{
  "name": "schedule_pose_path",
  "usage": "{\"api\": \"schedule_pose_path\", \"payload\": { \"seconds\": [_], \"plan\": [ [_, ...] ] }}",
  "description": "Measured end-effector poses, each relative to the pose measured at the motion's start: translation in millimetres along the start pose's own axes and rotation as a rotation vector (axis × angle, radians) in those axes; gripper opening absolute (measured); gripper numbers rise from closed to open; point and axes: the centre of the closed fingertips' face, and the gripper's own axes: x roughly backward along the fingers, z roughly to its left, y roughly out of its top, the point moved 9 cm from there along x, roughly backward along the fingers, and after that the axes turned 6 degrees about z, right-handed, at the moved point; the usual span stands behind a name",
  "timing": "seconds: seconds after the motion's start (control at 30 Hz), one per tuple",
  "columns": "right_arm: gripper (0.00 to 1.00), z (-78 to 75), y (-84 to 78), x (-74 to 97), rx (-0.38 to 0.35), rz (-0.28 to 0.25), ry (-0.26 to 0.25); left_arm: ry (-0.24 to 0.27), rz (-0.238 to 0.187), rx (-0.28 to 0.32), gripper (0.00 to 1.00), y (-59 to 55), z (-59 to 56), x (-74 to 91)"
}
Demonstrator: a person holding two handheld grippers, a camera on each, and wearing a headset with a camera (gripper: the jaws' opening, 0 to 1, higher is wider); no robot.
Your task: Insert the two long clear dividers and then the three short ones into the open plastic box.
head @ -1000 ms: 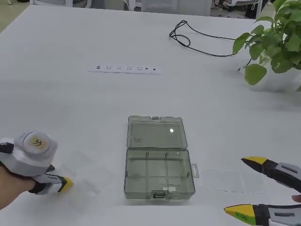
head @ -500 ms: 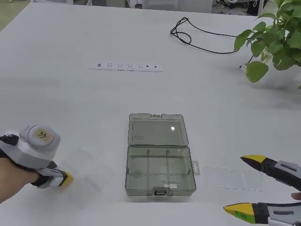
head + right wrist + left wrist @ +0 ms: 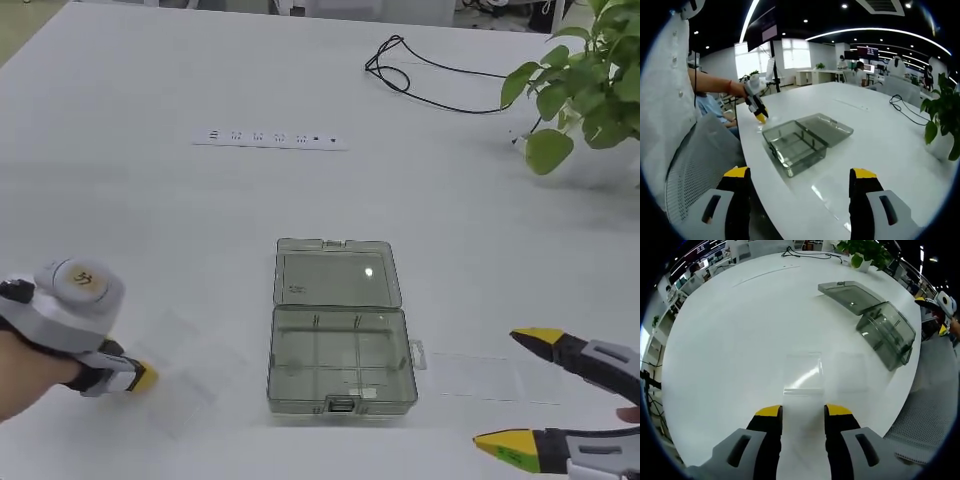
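Spanning the head view, the white table [image 3: 150, 200] carries the open plastic box [image 3: 340, 355] at lower centre, seemingly unfilled. A long clear divider [image 3: 480, 378] lies right of it, a smaller clear sheet [image 3: 803, 374] left. The right gripper [image 3: 520, 392] gapes empty; the left gripper [image 3: 803, 412] is narrowly parted. The first pickup probably calls for pinching a thin edge.

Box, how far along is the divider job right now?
Done: the box lies open, with nothing visibly seated in it. In hand: nothing; the open left gripper points at a clear divider on the table, and the open right gripper hovers by more dividers. Left: apparently all five.
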Motion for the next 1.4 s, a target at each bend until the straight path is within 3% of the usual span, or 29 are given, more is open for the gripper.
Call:
{"api": "schedule_pose_path", "payload": {
  "seconds": [0.37, 0.57, 0.83, 1.27, 1.4],
  "plan": [
    [0.81, 0.0, 2.4, -0.5, 0.006, 0.0, 0.001, -0.018, -0.006, 0.003, 0.32, -0.2, -0.9, -0.5],
    [0.81, -1.7, 3.0, 1.1, 0.008, -0.003, -0.003, 0.001, 0.004, -0.028, 0.32, 0.4, -3.9, -1.0],
    [0.81, -1.5, 4.2, -0.3, 0.01, -0.001, 0.001, 0.002, 0.002, -0.023, 0.32, 0.1, -3.2, -0.6],
    [0.8, -1.2, 10.7, 1.3, -0.002, -0.008, 0.002, -0.043, -0.069, 0.045, 0.31, -3.8, -7.1, 1.8],
    [0.79, 0.0, 15.6, -0.2, -0.005, -0.016, 0.005, -0.063, -0.111, 0.09, 0.31, -4.9, -8.7, 5.9]
  ]
}}
